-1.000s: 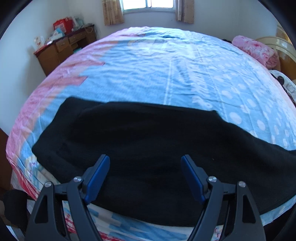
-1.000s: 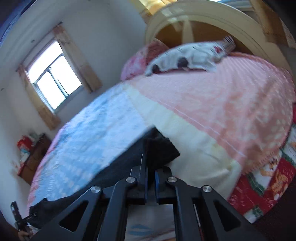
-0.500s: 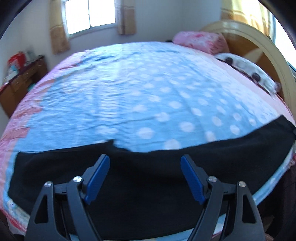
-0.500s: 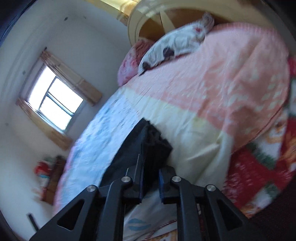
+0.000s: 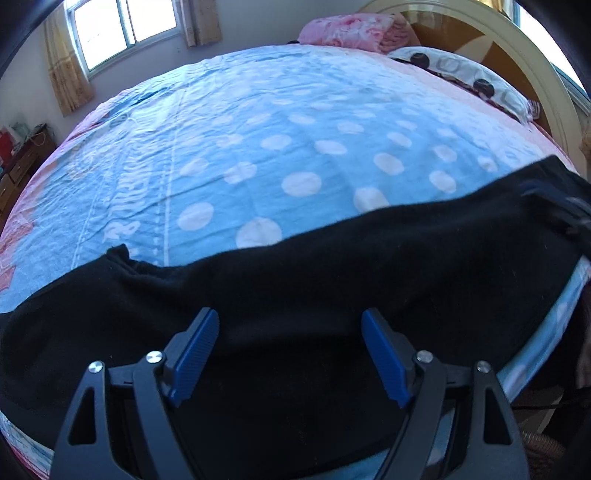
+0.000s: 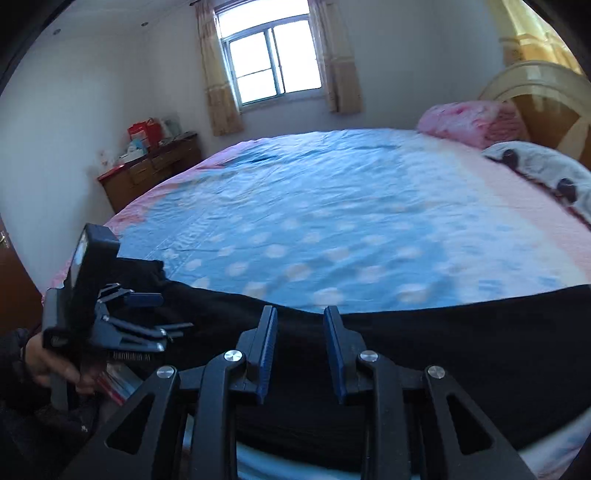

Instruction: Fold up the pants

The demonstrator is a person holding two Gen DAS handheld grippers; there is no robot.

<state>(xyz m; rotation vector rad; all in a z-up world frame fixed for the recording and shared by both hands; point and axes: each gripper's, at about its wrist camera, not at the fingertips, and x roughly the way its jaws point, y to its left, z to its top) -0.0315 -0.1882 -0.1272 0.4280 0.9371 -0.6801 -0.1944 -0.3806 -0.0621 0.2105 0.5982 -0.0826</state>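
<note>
Black pants [image 5: 332,288] lie stretched in a long band along the near edge of the bed. My left gripper [image 5: 290,332] is open and empty, hovering just above the middle of the pants. My right gripper [image 6: 300,325] is partly open and empty, over the pants [image 6: 461,332] near their far edge. The right gripper also shows in the left wrist view [image 5: 557,210] at the pants' right end. The left gripper shows in the right wrist view [image 6: 147,317] at the left, held by a hand.
The bed has a blue dotted sheet [image 5: 280,147] with pink borders. A pink quilt [image 5: 351,27] and a spotted pillow [image 5: 472,77] lie by the headboard [image 5: 517,62]. A wooden dresser [image 6: 147,173] stands at the far wall beside a window [image 6: 269,62].
My right gripper has let go of the pants' end, opened, and swung round to face the window. My left gripper stayed open and shifted a little over the pants.
</note>
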